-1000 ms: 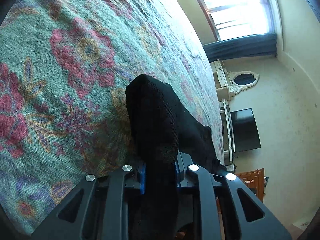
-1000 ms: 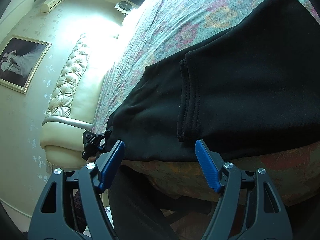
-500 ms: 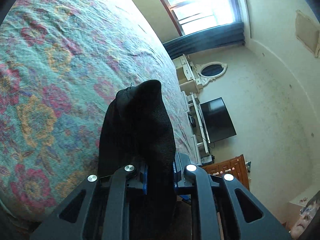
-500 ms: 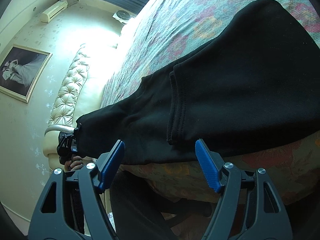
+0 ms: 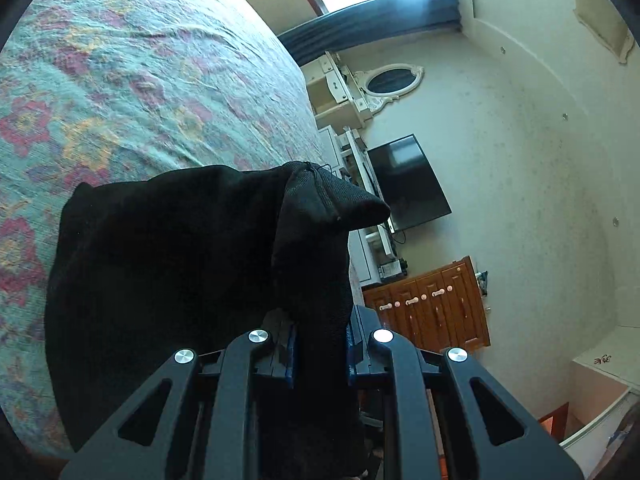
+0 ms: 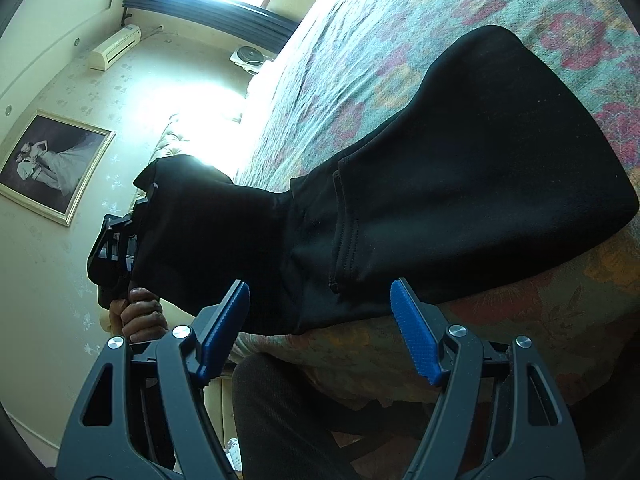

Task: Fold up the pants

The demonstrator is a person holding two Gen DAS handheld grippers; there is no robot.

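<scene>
While left gripper [image 5: 320,354] clamps black pants [image 6: 460,184], one end lifted off bedspread [image 6: 400,40], right gripper [image 6: 320,324] released.

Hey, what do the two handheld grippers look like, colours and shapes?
Both grippers, left and right, are matte black frames with triangular cut-outs and round silver bolt heads. Their fingers carry bright blue ribbed pads. No cables or markings show.

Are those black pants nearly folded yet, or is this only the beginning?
Partly. The black pants already lie doubled on the floral bedspread. In hand: the left gripper is shut on one end, lifted off the bed. The right gripper is open, holding nothing. Laying that end over and tidying remain.
</scene>
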